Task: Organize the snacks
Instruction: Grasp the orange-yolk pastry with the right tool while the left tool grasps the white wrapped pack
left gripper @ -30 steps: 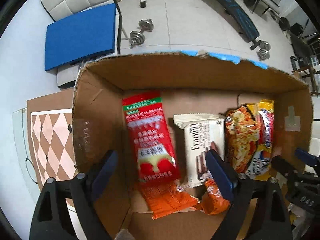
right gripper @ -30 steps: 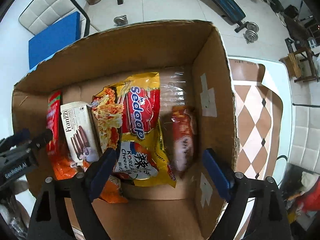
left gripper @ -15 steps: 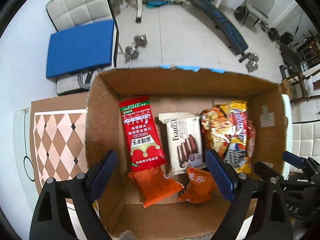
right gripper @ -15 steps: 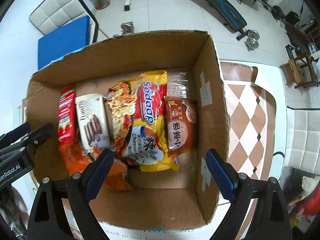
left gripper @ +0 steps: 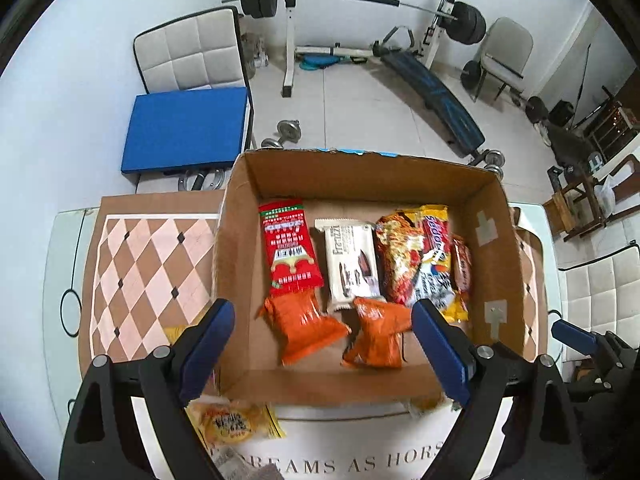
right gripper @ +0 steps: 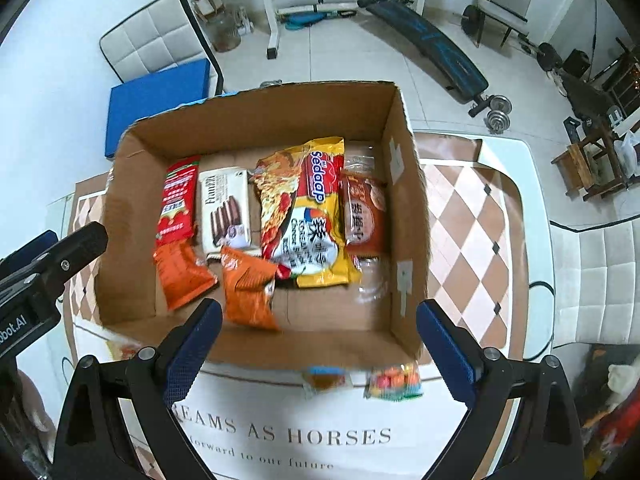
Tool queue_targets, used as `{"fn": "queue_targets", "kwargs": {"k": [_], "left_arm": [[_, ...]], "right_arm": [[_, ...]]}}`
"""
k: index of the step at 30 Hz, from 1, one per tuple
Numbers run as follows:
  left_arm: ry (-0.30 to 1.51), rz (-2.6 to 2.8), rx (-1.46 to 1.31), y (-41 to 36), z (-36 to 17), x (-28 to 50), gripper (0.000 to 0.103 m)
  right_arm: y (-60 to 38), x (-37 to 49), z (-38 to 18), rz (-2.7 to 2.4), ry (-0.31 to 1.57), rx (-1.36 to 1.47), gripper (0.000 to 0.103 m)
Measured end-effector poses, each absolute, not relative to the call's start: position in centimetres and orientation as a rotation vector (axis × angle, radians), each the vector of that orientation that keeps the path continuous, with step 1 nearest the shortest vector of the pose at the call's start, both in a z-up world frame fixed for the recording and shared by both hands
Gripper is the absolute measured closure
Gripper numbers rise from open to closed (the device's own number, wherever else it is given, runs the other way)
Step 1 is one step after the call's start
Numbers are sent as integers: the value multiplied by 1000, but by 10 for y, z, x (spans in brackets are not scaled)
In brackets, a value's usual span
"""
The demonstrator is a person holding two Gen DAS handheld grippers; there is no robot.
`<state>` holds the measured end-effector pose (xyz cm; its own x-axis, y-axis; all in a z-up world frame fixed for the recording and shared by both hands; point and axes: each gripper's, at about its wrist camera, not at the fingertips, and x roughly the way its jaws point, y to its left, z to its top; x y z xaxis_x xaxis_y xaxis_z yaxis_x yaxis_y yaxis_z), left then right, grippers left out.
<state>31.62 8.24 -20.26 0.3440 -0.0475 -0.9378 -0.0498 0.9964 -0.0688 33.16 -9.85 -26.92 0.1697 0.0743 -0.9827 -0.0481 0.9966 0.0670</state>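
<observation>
Inside the corrugated cardboard box (right gripper: 404, 184), crinkly foil snack packets (right gripper: 304, 208) (both grippers' jaws wide apart, empty).

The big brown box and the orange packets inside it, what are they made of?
The box looks like plain corrugated cardboard: dull brown walls, rough torn top edges and pale tape patches. The two orange packets look like thin plastic or foil wrap: they are crinkled and catch shiny glints of light. Which of the two, the look leaves open.
</observation>
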Motion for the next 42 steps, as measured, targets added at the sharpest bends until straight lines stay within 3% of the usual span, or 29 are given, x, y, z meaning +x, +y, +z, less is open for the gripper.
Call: {"fn": "queue_targets", "kwargs": {"k": [12, 17, 29, 34, 40, 42], "left_arm": [[1132, 5, -110, 76, -169, 255, 12], [1159, 53, -141, 85, -184, 230, 12], [1477, 252, -396, 150, -325, 161, 12], [1545, 356, -537, 186, -366, 131, 12], [1572, 396, -787, 216, -395, 115, 12], [1542, 415, -826, 223, -397, 117, 12]], "right_arm": [[-106, 274, -229, 126, 1321, 53, 3], [-113, 255, -232, 139, 1326, 88, 3], [-127, 242, -378, 109, 1561, 167, 4], [-117, 247, -413, 104, 1584, 144, 7], [-104, 251, -436, 103, 1595, 112, 19], [-103, 252, -441, 92, 1595, 105, 31]]}}
